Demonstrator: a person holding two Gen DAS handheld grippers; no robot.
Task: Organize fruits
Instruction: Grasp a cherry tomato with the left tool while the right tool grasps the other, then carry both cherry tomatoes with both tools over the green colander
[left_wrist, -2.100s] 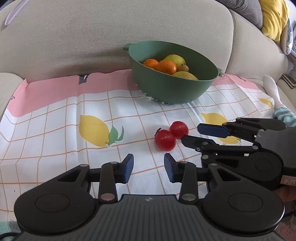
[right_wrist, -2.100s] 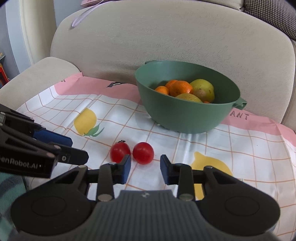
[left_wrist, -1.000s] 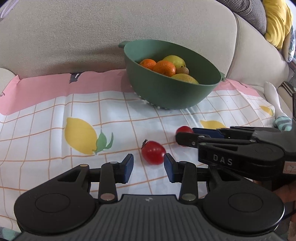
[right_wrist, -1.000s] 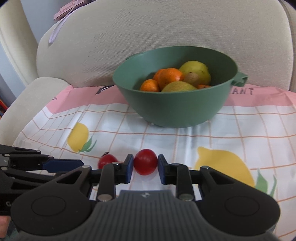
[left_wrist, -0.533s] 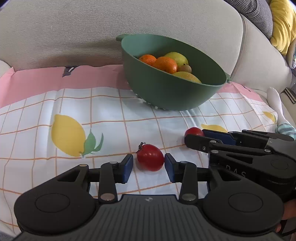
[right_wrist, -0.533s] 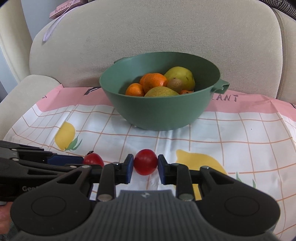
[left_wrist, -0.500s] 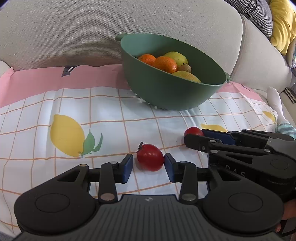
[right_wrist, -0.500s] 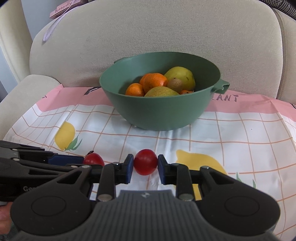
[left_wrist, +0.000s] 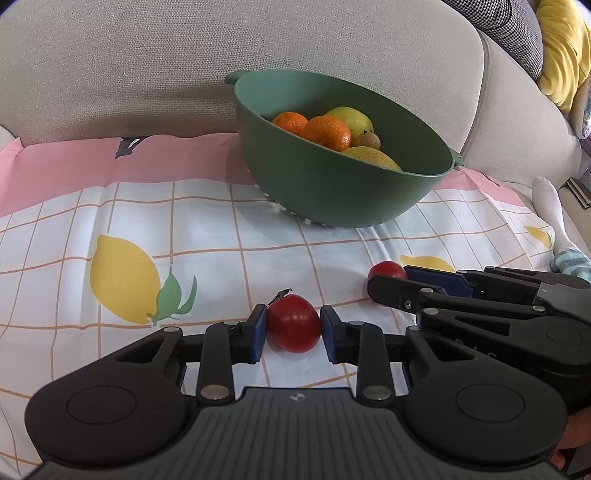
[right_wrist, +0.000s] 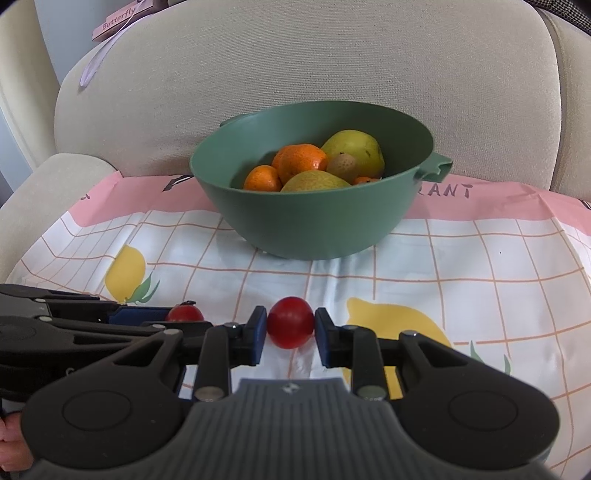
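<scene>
1. Two tomatoes are sitting out on the lemon-print cloth (left_wrist: 207, 221) in front of the green bowl (right_wrist: 314, 229), and each one is getting grabbed right now.
2. Left gripper (left_wrist: 293, 332) is just finishing closing, and its blue pads are now pressing both sides of the stemmed tomato (left_wrist: 293, 328), which is still resting on the cloth.
3. Right gripper (right_wrist: 290, 330) is clamping narrow on the round tomato (right_wrist: 290, 326). It's looking like it's still on the cloth too, though I can't really tell from this angle.
4. Bowl is already holding oranges (right_wrist: 301, 164), a couple of pears (right_wrist: 352, 149) and what's probably a kiwi (right_wrist: 341, 164).
5. So I'm guessing we're nearing the end: both tomatoes are still needing a lift and a drop into the bowl.
</scene>
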